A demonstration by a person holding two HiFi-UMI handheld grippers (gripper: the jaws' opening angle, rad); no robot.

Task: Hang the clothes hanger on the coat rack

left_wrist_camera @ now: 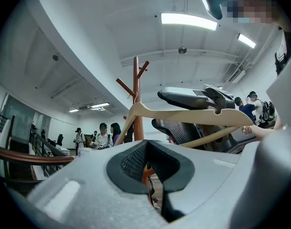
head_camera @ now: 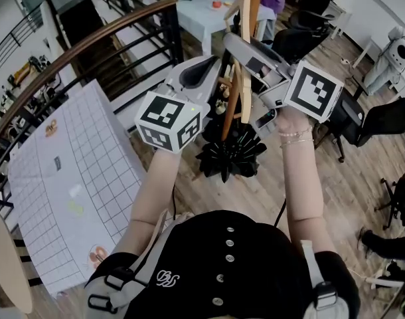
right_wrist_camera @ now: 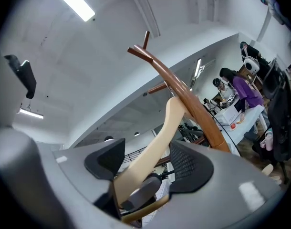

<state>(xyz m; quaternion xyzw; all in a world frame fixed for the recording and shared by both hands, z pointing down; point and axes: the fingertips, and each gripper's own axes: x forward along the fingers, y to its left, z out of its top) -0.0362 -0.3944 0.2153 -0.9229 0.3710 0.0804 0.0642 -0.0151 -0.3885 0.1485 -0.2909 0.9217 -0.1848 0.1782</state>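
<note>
Open-plan office, coat rack [right_wrist_camera: 193,104] ahead | hanger [right_wrist_camera: 157,142] between right claw [right_wrist_camera: 148,160] jaws | claw released, spread wide

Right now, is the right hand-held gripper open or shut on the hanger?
Open. The right hand-held gripper has its pads apart, the hanger loose between them.

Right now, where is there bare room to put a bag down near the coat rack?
The white gridded table beside the railing is mostly bare. The floor strip between the table and the rack's black base is free. Right of it, office chairs crowd.
</note>
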